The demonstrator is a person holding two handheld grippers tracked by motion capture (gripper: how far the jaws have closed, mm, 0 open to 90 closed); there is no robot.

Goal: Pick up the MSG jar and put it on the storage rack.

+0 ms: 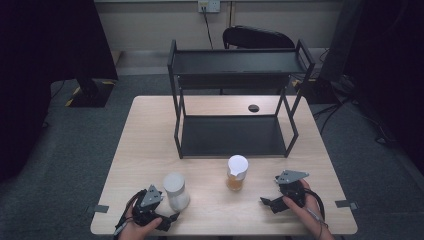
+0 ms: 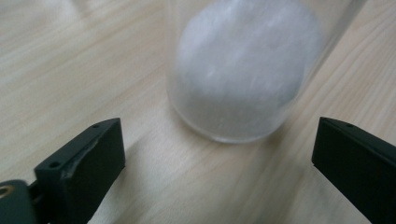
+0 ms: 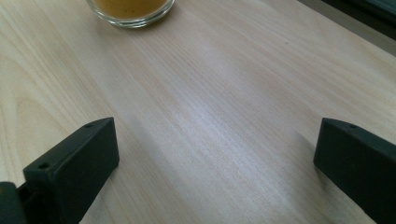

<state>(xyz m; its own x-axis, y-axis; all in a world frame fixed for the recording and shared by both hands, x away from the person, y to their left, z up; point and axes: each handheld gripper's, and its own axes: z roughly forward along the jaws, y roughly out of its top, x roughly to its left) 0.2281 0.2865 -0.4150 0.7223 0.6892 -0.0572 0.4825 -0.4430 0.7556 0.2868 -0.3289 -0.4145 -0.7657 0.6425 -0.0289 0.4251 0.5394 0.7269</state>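
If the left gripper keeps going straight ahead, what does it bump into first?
Probably the jar of white powder. It stands right ahead of the left gripper, whose open jaws aren't touching it.

Each hand carries a black two-jaw gripper — the left gripper and the right gripper — topped by a grey three-cornered plate with small holes. Black cables loop back from both bodies. The jaws are thick, blocky black pads, each with small screw holes near its upper edge.
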